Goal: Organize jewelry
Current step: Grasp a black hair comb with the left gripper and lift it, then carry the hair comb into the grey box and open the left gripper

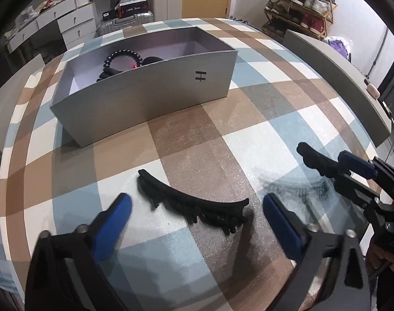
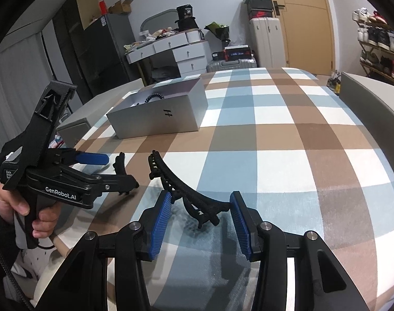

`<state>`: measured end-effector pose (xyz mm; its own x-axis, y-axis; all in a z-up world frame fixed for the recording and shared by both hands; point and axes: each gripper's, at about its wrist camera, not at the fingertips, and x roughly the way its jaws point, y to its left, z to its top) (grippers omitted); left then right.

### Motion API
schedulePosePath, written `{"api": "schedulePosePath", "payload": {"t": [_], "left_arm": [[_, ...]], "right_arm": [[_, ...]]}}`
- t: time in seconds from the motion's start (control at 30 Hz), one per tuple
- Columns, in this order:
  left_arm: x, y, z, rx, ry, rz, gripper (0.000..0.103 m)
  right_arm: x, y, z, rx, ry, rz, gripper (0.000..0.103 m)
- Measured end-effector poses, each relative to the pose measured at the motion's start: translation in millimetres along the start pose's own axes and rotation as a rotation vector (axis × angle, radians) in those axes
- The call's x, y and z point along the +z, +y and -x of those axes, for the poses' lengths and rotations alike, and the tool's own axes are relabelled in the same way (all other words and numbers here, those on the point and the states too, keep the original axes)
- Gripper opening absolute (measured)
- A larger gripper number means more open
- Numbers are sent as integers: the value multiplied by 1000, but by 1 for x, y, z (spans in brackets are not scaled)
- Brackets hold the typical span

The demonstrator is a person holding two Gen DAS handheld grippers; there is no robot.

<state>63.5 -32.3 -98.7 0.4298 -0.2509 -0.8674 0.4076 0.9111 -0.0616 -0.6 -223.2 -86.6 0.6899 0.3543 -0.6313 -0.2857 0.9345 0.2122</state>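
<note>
I'm at the pickup step. My left claw (image 1: 197,200) is spread wide over the table clip (image 1: 171,194), which lies on the table (image 1: 248,142), pads clear of it. My right claw (image 2: 200,196) pinches the other clip (image 2: 186,189), raised off the cloth. The box (image 1: 150,96) stands open, well beyond. Next, I judge, I squeeze the left claw across the clip's narrow width, then lift it.

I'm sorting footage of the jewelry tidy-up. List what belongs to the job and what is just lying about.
Job:
grey box
bead bracelet inside it
loose hair clip
held hair clip
left gripper
right gripper

Lying about:
silver suitcase
shoe rack
white drawers
door
</note>
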Motion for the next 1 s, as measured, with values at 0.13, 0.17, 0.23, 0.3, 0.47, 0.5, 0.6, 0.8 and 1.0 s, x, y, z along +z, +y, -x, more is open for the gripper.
{"api": "schedulePosePath", "payload": {"t": [0.13,0.17,0.23,0.3,0.47,0.5,0.6,0.8,1.0], "left_arm": [[0,-3,1,-7,3,-18,87],[0,-4,0,-6,3,-22,86],[-1,-4,0,-4,10,-32,74],[-2,-5,1,-1,6,-42,71],[-3,-5,2,-5,3,-47,70],[-4,-6,2,-1,1,-46,70],[-4,-6,5,5,-11,-44,70],[-4,-4,14,7,-41,-28,70],[-5,1,30,6,-89,2,70]], "right_arm": [[1,-5,0,0,-3,-18,45],[1,-5,0,-1,-2,-22,45],[0,-5,0,-2,-1,-23,45],[-1,-5,0,-2,1,-21,45],[-3,-3,2,3,-1,-17,45],[-2,-4,2,15,-1,-25,45],[-1,-7,3,28,-6,-48,45],[4,-8,7,37,-16,-69,45],[5,-2,10,38,-13,-58,45]]}}
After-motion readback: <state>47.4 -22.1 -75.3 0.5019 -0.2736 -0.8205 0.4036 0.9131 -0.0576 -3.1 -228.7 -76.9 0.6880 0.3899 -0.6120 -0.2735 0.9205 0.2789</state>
